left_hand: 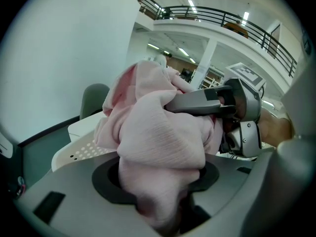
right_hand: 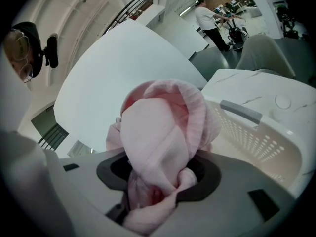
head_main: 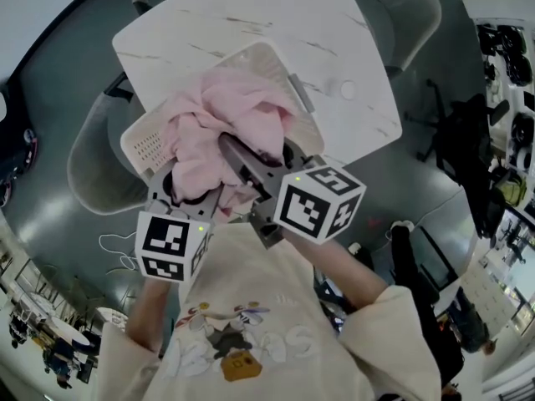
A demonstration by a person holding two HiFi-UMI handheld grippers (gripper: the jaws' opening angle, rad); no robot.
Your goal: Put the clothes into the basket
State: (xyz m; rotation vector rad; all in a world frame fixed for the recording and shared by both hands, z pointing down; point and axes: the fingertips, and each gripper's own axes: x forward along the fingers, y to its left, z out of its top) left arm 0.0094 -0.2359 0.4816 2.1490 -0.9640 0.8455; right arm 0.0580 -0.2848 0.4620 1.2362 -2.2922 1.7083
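A bunched pink garment hangs over the white perforated basket, which stands on the marble table. My left gripper is shut on the cloth's near left part. My right gripper is shut on it from the right. In the left gripper view the garment fills the jaws and hides the fingertips, with the right gripper pressed into the cloth beyond and the basket rim below. In the right gripper view the garment bulges out of the jaws, and the basket lies open to the right.
Grey chairs stand at the table's left and far right sides. The basket has a grey handle on its far rim. Dark equipment crowds the floor at the right.
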